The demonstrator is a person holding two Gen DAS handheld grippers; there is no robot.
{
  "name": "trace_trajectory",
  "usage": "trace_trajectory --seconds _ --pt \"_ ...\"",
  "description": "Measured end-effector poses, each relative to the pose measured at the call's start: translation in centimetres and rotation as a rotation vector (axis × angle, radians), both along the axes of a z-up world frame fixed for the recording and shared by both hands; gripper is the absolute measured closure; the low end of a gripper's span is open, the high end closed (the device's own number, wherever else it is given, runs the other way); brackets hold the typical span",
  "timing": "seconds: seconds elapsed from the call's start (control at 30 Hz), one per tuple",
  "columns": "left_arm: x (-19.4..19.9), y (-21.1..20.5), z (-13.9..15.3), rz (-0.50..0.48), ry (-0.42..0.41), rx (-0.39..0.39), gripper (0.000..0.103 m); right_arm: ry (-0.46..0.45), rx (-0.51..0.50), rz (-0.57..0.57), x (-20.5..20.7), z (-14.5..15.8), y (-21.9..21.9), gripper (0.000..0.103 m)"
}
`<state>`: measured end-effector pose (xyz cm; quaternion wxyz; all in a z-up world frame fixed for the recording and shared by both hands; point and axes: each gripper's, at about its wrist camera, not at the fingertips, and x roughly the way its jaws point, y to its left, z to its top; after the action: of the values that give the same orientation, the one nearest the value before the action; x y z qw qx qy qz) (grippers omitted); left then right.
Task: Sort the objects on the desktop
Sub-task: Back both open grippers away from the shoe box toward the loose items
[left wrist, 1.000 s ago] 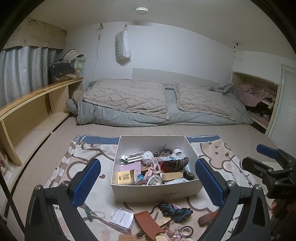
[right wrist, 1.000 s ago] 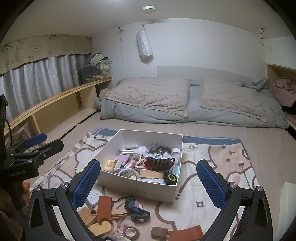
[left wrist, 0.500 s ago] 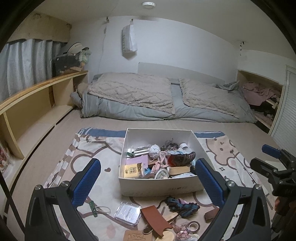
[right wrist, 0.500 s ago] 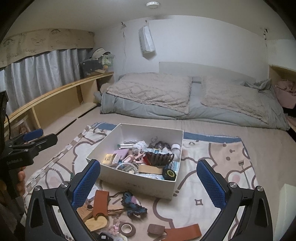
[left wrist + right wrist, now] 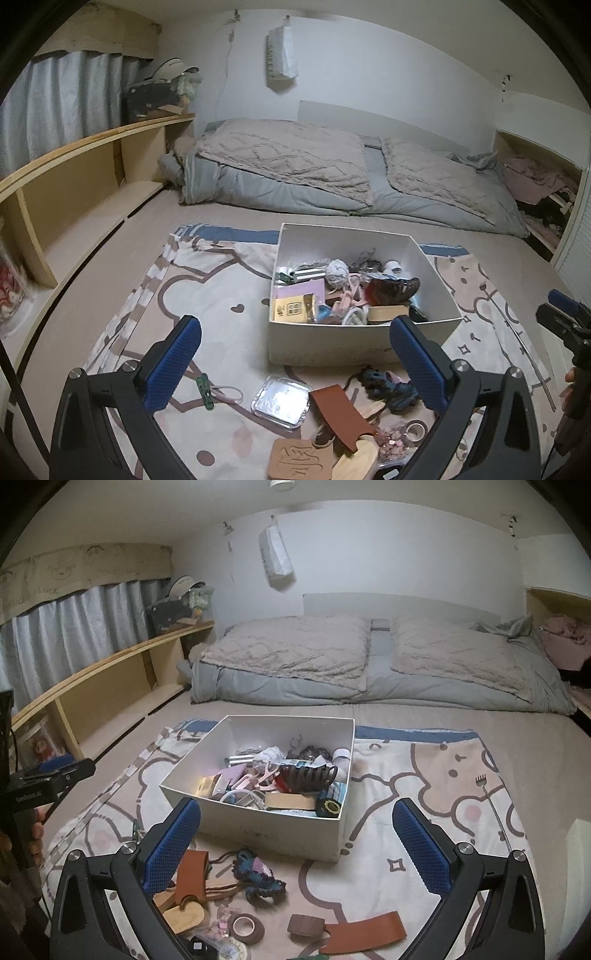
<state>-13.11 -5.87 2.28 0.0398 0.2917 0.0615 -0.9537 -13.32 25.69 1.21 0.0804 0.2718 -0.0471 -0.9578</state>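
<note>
A white box (image 5: pixel 332 347) (image 5: pixel 266 832) full of small items stands on a patterned cloth (image 5: pixel 214 295) (image 5: pixel 424 775). In front of it lie loose things: a clear plastic case (image 5: pixel 281 400), a brown leather piece (image 5: pixel 338 410) (image 5: pixel 190 877), a dark blue knitted item (image 5: pixel 388 386) (image 5: pixel 262 880), a tape roll (image 5: pixel 248 928) and a brown strap (image 5: pixel 364 932). My left gripper (image 5: pixel 295 360) is open and empty, above the loose items. My right gripper (image 5: pixel 297 843) is open and empty, above them too.
A bed with grey-beige quilts (image 5: pixel 332 173) (image 5: pixel 369 657) lies behind the cloth. A wooden shelf (image 5: pixel 85 177) (image 5: pixel 110 683) runs along the left wall. A thin back scratcher (image 5: pixel 493 808) lies on the cloth's right part. The right gripper shows at the left wrist view's right edge (image 5: pixel 565 317).
Both grippers have shifted left and tilted a little downward, so the box and loose items sit further right and lower in view. Both stay open and empty.
</note>
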Motion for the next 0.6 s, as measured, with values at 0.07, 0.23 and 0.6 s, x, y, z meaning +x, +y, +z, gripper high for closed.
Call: trace_trajectory --seconds 0.07,0.23,0.6 --pt "0.3 -0.2 -0.4 0.002 0.010 0.000 0.000 0.006 -0.005 0.001 0.3 -0.5 0.1 0.000" --pt "0.9 0.0 -1.5 -0.006 0.011 -0.045 0.000 0.004 -0.009 0.000 0.8 -1.7 0.3 0.000" --pt "2.3 -0.1 -4.5 0.016 0.016 -0.079 0.000 0.018 -0.008 -0.039 2.3 -4.1 1.4 0.000"
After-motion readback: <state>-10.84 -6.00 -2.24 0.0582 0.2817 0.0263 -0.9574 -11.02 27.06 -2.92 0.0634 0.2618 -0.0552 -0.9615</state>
